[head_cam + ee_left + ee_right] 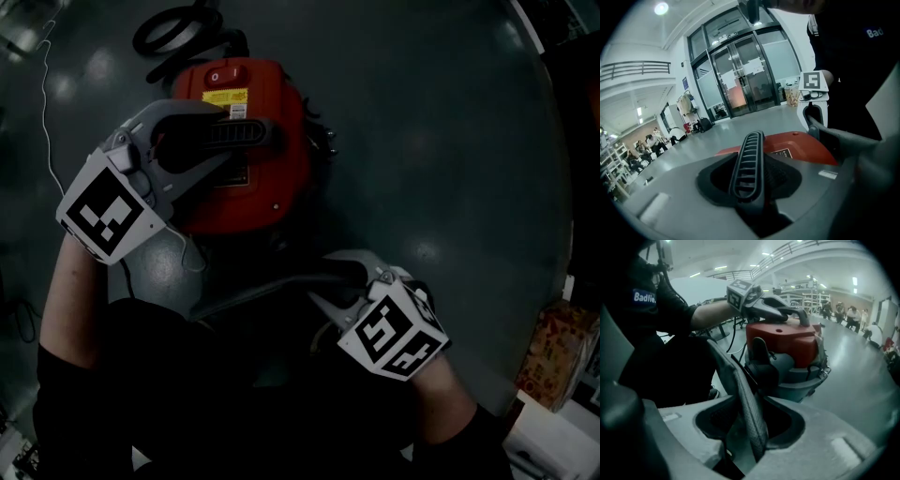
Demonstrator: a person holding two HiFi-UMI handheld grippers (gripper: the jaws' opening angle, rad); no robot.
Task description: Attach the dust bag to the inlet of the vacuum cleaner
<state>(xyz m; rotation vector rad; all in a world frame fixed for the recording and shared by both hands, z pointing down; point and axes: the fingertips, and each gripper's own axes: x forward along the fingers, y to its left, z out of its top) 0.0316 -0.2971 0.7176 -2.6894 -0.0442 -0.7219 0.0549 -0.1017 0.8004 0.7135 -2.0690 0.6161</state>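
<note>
Grey fabric, one dust bag (pixel 262 292), lies at six o'clock from the single red vacuum cleaner (pixel 277 178), its edge standing between the jaws of my right gripper (pixel 323 283), spread wide and not pinching it. My left gripper (pixel 234 131) is clamped on the one black handle (pixel 248 132) atop it. One coiled black hose (pixel 178 28) lies at eleven o'clock beyond the vacuum.
</note>
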